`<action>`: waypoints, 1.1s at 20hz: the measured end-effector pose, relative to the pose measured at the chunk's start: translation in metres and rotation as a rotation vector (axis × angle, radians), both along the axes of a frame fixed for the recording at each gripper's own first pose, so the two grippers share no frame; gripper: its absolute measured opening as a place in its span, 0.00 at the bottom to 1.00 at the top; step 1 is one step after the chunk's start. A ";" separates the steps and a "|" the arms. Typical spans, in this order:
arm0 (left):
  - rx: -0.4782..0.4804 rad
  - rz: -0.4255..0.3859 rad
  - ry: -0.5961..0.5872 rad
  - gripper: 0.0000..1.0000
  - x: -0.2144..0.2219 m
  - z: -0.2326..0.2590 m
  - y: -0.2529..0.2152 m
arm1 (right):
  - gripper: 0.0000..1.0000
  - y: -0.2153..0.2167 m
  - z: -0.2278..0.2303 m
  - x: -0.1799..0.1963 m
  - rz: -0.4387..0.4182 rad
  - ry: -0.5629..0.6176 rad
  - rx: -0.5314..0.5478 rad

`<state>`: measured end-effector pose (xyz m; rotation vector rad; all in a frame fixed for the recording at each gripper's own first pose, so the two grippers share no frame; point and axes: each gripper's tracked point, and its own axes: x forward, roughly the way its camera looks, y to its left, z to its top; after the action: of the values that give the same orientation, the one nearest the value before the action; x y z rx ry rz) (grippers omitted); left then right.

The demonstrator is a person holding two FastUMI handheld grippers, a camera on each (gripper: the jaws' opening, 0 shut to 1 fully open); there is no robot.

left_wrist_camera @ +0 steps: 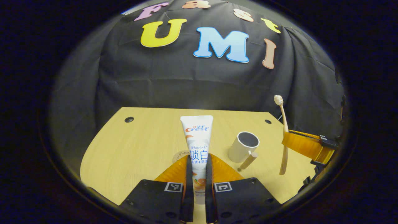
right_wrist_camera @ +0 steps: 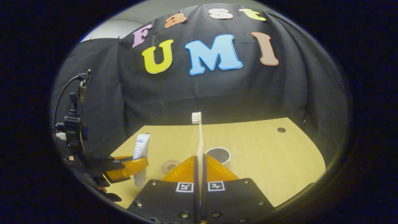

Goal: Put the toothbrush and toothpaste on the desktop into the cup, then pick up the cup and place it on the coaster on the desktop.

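Left gripper [left_wrist_camera: 197,174] clamped on toothpaste [left_wrist_camera: 197,141], tube upright, crimped end up, held above desk [left_wrist_camera: 130,146]. "Crest" and "Whitelock" printed on tube, Chinese characters below. Right gripper [right_wrist_camera: 199,174] clamped on toothbrush [right_wrist_camera: 199,140], handle pinched low, bristles up, near vertical. Seen from left gripper view, off to the right, toothbrush slightly tilted, lifted clear of desk. Cup [left_wrist_camera: 243,147] standing on desk between the two, handle toward near side, empty. Coaster [right_wrist_camera: 169,165] flat on desk left of cup, lettering too small to read.
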<state>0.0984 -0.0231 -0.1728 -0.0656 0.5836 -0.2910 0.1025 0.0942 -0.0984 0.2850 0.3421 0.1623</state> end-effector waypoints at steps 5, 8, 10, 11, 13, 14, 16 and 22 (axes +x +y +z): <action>-0.023 -0.012 -0.100 0.23 0.027 0.025 -0.012 | 0.02 -0.012 0.018 0.040 -0.036 -0.095 0.021; -0.033 -0.012 -0.131 0.23 0.040 0.030 -0.016 | 0.02 -0.021 0.022 0.067 -0.056 -0.132 0.034; -0.041 -0.013 -0.145 0.22 0.047 0.032 -0.020 | 0.02 -0.022 0.020 0.080 -0.069 -0.150 0.044; -0.047 -0.016 -0.151 0.22 0.050 0.032 -0.022 | 0.02 -0.023 0.019 0.086 -0.074 -0.155 0.048; -0.052 -0.022 -0.163 0.22 0.057 0.033 -0.026 | 0.02 -0.023 0.013 0.098 -0.080 -0.160 0.047; -0.051 -0.025 -0.173 0.22 0.062 0.035 -0.028 | 0.02 -0.022 0.009 0.104 -0.079 -0.160 0.042; -0.046 -0.025 -0.197 0.22 0.066 0.039 -0.029 | 0.02 -0.023 0.000 0.112 -0.078 -0.157 0.030; -0.057 -0.016 -0.249 0.21 0.077 0.049 -0.035 | 0.02 -0.019 -0.036 0.134 -0.064 -0.113 0.014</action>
<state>0.1755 -0.0580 -0.1235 -0.0780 0.3284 -0.3261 0.2363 0.0756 -0.1347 0.2991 0.2201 0.1174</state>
